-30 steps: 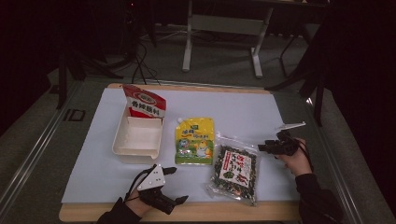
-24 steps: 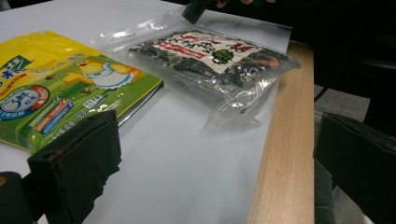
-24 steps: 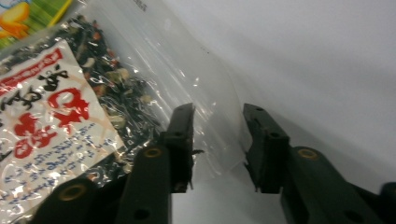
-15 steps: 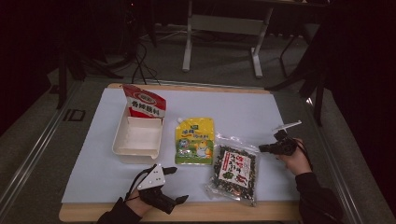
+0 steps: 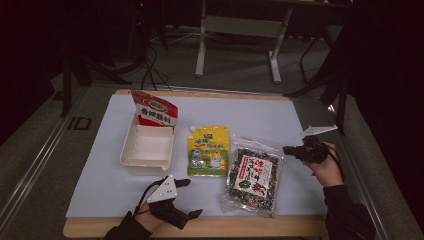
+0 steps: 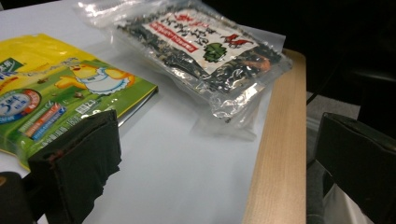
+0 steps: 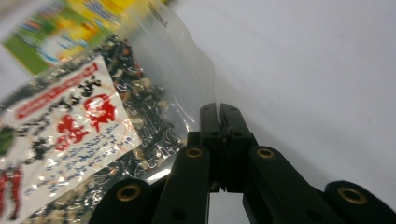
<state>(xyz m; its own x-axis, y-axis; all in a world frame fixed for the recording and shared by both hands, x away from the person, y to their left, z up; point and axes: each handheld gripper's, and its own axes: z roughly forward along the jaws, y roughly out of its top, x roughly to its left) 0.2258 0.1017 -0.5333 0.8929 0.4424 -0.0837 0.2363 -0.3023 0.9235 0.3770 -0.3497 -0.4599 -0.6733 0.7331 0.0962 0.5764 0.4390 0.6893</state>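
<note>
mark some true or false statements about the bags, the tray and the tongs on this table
1. The right tongs are shut on the clear edge of the dark snack bag. True.
2. The left tongs grip the yellow pouch. False: they are open, holding nothing.
3. The white tray holds the yellow pouch. False: the pouch lies on the table beside it.
4. The red bag stands at the tray's far end. True.

The high view was dim and grainy; only the white table mat (image 5: 280,120) caught light from overhead, the room behind near black. Glare glinted off the clear seaweed bag (image 6: 219,51) in the left gripper view. The right gripper view was smeared with motion blur — its yellow pouch (image 7: 70,28) indistinct.
</note>
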